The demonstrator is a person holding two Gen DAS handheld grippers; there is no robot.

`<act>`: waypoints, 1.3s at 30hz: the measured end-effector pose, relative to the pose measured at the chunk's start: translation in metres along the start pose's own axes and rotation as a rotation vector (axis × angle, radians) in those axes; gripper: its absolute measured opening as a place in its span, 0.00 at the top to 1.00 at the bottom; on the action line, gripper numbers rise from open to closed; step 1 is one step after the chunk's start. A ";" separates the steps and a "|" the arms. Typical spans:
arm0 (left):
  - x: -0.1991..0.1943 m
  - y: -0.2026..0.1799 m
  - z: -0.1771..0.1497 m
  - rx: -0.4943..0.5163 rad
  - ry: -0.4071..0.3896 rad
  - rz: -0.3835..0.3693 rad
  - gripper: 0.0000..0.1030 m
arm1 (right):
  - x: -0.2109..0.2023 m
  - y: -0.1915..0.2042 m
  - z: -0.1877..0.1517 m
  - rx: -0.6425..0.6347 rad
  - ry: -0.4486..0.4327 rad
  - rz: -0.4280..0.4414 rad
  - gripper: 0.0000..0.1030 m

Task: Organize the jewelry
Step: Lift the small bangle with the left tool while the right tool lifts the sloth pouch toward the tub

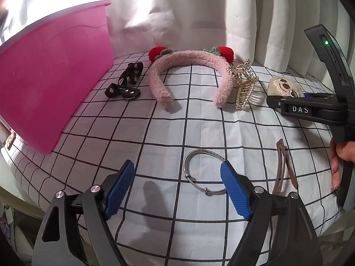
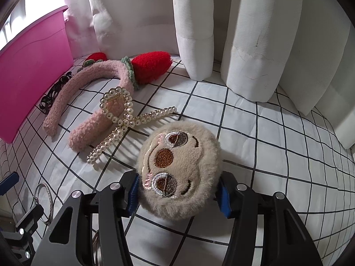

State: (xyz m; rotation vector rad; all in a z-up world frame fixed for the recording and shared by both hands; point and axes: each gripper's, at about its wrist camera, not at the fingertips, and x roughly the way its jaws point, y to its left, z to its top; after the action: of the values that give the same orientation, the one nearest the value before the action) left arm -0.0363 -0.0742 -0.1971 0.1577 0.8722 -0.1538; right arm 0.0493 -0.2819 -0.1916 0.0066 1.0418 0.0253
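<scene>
At your far left stands the pink bin (image 1: 51,84), its wall rising from the grid-patterned cloth (image 1: 199,122). Just beside it on the cloth lie the black hair clips (image 1: 124,86). Next comes the fluffy pink headband (image 1: 188,62) with red strawberries at its top, lying flat with both ends towards you. The pearl claw clip (image 1: 244,84) rests against the headband's right end — in the right wrist view its pearls (image 2: 117,115) cross over that end.

Your left gripper (image 1: 177,188) hangs wide open above the cloth, holding nothing. The silver bangle (image 1: 199,170) lies flat between its blue pads (image 1: 235,190), close to the right pad; whether it touches that pad you cannot tell from here. Just to the right of the bangle lies a brown snap clip (image 1: 281,166), partly behind the gripper's right finger.

Further right, your right gripper (image 2: 177,195) is about half open and clamped on the plush face clip (image 2: 179,168) — a blue pad presses into the beige fur on each side. The plush sits near the pearl claw clip. White curtains (image 2: 221,33) hang behind everything, and your right hand (image 1: 339,161) shows at the edge.
</scene>
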 end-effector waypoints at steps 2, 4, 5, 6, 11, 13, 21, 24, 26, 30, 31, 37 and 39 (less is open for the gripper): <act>0.001 -0.006 -0.001 0.019 0.001 -0.003 0.22 | 0.000 -0.001 0.000 -0.001 0.000 0.001 0.48; 0.001 -0.014 -0.001 0.039 0.003 -0.015 0.22 | 0.000 -0.001 0.001 -0.001 0.000 0.002 0.48; 0.001 -0.018 -0.001 0.043 0.000 -0.021 0.22 | 0.000 -0.001 0.000 -0.001 0.000 0.004 0.48; 0.002 -0.021 -0.001 0.048 -0.002 -0.026 0.22 | 0.000 -0.001 0.000 -0.002 0.000 0.004 0.48; 0.006 -0.027 -0.005 0.023 -0.006 -0.046 0.20 | 0.000 -0.001 0.000 0.000 -0.001 0.006 0.48; 0.006 -0.023 -0.006 -0.016 0.001 -0.079 0.24 | 0.000 -0.001 -0.001 0.001 -0.003 0.007 0.48; -0.001 -0.033 -0.005 0.021 0.004 -0.134 0.55 | 0.000 -0.002 -0.002 0.007 -0.003 0.013 0.48; -0.002 -0.029 -0.003 0.004 0.011 -0.126 0.55 | -0.002 -0.003 -0.004 0.009 -0.010 0.006 0.48; -0.003 -0.026 -0.001 0.001 0.002 -0.120 0.55 | -0.005 -0.003 -0.005 0.009 -0.017 0.007 0.48; -0.011 -0.022 0.005 -0.003 -0.026 -0.114 0.55 | -0.008 -0.001 -0.005 0.009 -0.021 0.014 0.48; -0.013 -0.021 0.007 -0.007 -0.031 -0.116 0.55 | -0.011 -0.001 -0.005 0.011 -0.024 0.017 0.48; -0.030 -0.011 0.023 -0.020 -0.080 -0.110 0.55 | -0.031 0.001 -0.001 0.013 -0.051 0.035 0.48; -0.036 -0.005 0.030 -0.030 -0.098 -0.107 0.55 | -0.039 0.002 0.003 0.015 -0.061 0.039 0.48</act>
State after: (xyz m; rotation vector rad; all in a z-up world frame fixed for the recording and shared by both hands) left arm -0.0376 -0.0831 -0.1502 0.0747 0.7854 -0.2460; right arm 0.0318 -0.2807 -0.1564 0.0407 0.9807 0.0523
